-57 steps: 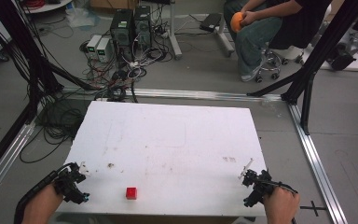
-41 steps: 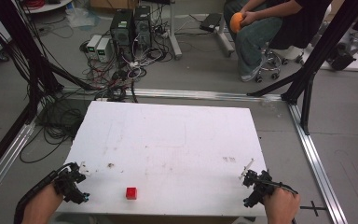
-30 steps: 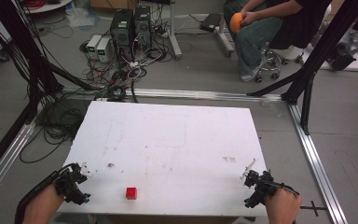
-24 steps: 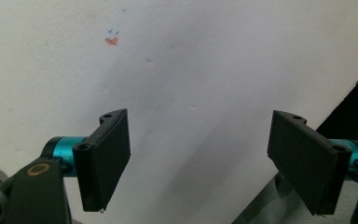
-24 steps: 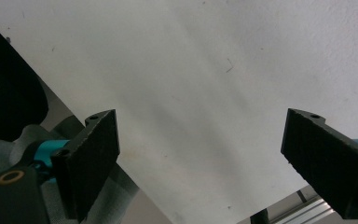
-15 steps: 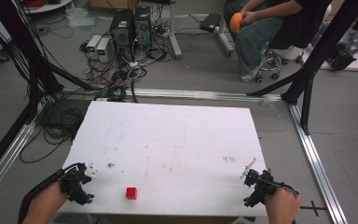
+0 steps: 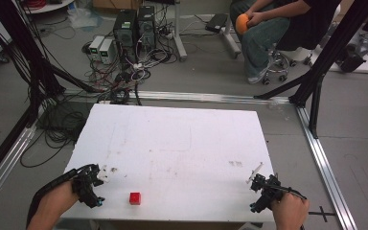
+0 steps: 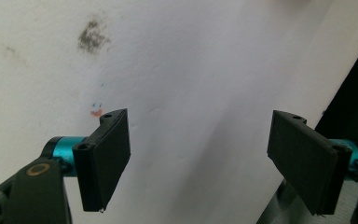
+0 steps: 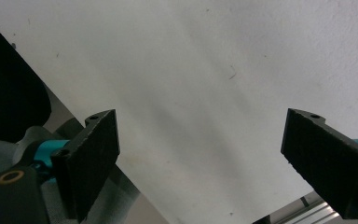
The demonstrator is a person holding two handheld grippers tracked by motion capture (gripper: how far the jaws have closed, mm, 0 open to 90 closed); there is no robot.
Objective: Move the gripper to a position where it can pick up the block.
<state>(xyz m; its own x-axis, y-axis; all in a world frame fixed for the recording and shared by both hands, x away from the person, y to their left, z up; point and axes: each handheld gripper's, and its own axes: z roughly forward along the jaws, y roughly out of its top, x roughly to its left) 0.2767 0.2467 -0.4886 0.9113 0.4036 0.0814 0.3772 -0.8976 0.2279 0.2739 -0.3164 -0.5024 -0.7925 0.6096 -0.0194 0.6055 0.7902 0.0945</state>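
Red cube [image 7: 134, 198] sits beside my left gripper [image 7: 92, 186]; both grippers gape empty, right gripper [image 7: 263, 188] far off. I'd approach it squarely, jaws straddling.

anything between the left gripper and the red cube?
Nothing. In the high view the stretch between the left gripper and the red cube is bare white table.

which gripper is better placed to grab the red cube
Left, probably. The left gripper sits open close beside the red cube at the table's near edge; the right gripper, also open, is far across the table.
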